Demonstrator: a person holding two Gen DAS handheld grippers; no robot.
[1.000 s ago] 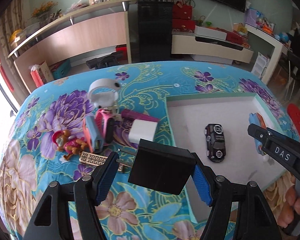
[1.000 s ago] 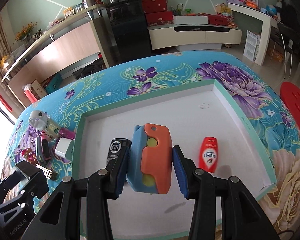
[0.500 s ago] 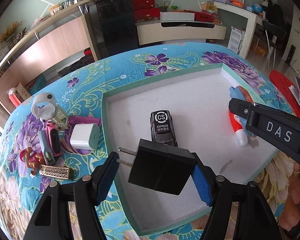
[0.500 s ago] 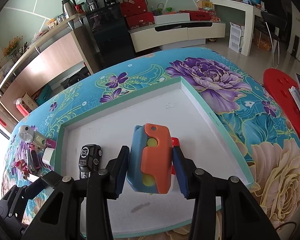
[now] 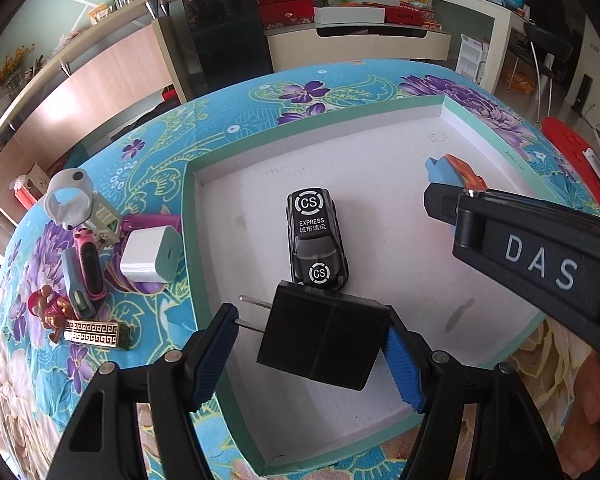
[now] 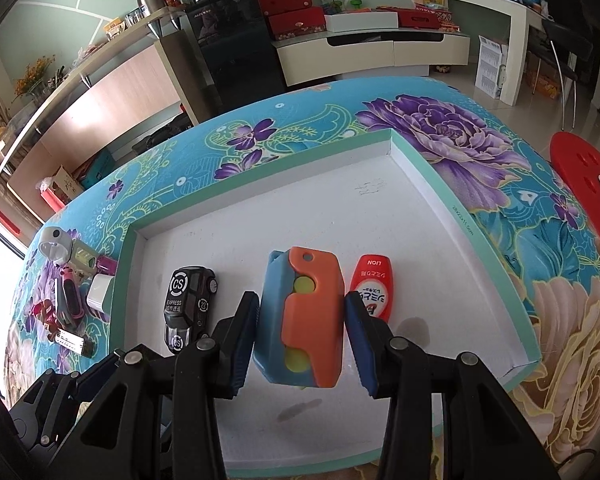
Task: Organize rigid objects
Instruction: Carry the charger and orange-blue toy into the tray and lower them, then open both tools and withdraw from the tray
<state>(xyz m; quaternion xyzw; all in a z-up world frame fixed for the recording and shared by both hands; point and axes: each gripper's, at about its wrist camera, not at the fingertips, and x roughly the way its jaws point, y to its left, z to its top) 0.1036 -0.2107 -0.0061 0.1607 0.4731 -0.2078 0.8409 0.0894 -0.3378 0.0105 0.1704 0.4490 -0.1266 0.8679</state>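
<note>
My left gripper (image 5: 308,354) is shut on a black plug charger (image 5: 324,340): the prongs meet the left pad and the body meets the right pad. It hangs over the near left part of the white tray (image 5: 380,152), just in front of a black toy car (image 5: 316,236). My right gripper (image 6: 302,332) is shut on a blue and orange toy (image 6: 304,280), held above the tray floor (image 6: 420,216). A red bottle (image 6: 370,292) lies just right of that toy, and the car (image 6: 188,304) lies to its left. The right gripper's body (image 5: 540,256) crosses the left wrist view.
Left of the tray, on the flowered cloth, lie a white charger (image 5: 150,256), a white round gadget (image 5: 68,200), a pink device (image 5: 88,264), a gold patterned bar (image 5: 96,334) and a small figurine (image 5: 48,304). A red stool (image 6: 584,184) stands beyond the table's right edge.
My left gripper has carried the black charger from over the cloth to over the tray, near the car. The right gripper has shifted only slightly, still holding the blue and orange toy.
</note>
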